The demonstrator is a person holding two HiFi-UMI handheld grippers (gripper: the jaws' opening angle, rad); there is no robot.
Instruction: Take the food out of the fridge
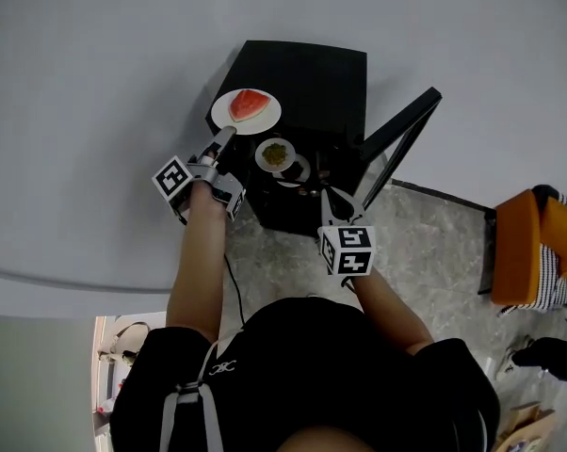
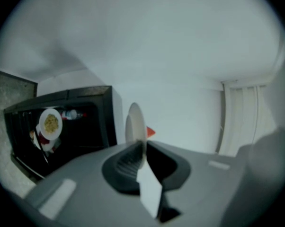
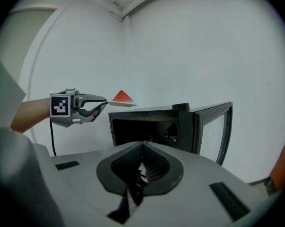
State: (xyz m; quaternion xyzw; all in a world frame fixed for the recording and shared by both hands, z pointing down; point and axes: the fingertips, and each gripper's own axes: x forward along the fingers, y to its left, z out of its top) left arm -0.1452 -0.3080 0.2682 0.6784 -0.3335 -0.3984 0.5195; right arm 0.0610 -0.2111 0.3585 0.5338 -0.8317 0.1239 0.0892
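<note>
The small black fridge (image 1: 307,73) stands with its door (image 1: 401,130) swung open to the right. My left gripper (image 1: 229,135) is shut on the rim of a white plate (image 1: 246,111) with a watermelon slice (image 1: 249,104), held level just above the fridge top. In the left gripper view the plate (image 2: 134,124) shows edge-on between the jaws. My right gripper (image 1: 316,188) is shut in front of the open fridge. A plate of green food (image 1: 275,154) hangs there, and its white rim (image 3: 139,169) shows between the shut jaws.
A bottle (image 2: 69,113) and other small items stay inside the fridge (image 3: 147,115). A black cable (image 1: 232,281) runs down over the stone floor (image 1: 434,252). An orange object (image 1: 524,243) with striped cloth sits at the far right. A plain wall is behind the fridge.
</note>
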